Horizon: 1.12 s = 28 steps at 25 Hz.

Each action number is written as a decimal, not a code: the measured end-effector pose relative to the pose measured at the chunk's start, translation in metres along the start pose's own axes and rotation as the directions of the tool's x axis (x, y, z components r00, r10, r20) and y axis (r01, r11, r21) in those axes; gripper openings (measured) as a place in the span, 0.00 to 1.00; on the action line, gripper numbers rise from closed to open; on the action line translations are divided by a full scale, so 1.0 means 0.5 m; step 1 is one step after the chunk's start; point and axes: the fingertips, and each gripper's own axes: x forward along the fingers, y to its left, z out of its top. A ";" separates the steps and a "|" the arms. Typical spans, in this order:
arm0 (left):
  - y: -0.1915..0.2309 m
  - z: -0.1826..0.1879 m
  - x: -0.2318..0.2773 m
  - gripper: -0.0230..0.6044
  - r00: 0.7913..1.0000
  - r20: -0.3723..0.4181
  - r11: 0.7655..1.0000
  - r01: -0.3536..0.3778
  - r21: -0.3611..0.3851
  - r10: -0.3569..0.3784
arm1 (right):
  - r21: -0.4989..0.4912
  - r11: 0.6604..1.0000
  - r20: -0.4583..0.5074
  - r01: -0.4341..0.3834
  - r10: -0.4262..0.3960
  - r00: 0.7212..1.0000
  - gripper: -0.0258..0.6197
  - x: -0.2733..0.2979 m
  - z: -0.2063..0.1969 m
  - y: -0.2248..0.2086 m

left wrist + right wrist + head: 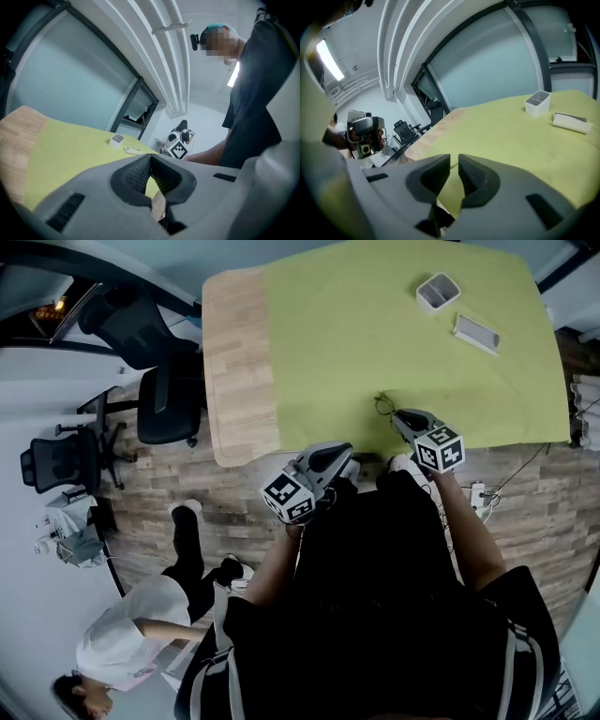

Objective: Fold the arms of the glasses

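Head view | glasses (383, 406) lie at near edge of cloth (356, 334), ungripped, arm position too small to tell | right gripper (403, 418) held just beside them, jaws at a narrow slit, empty, judged poised for an arm | left gripper (343, 459) held off cloth's near edge, jaws together, empty, judged in reserve

Black short-sleeved top (375, 559) (white side stripes); grey left gripper (151, 164), right gripper (454, 166); black-and-white marker cubes (289, 495).
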 end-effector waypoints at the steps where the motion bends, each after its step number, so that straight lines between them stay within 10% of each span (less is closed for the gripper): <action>1: 0.000 -0.001 -0.001 0.07 1.000 0.001 1.000 0.000 0.001 0.000 | 0.015 1.000 0.002 0.000 0.000 1.000 0.09 0.000 0.000 0.003; 28: -0.004 -0.009 -0.021 0.07 1.000 -0.022 1.000 0.007 0.009 -0.007 | 0.091 0.988 -0.100 0.125 -0.116 0.988 0.09 0.004 -0.070 -0.035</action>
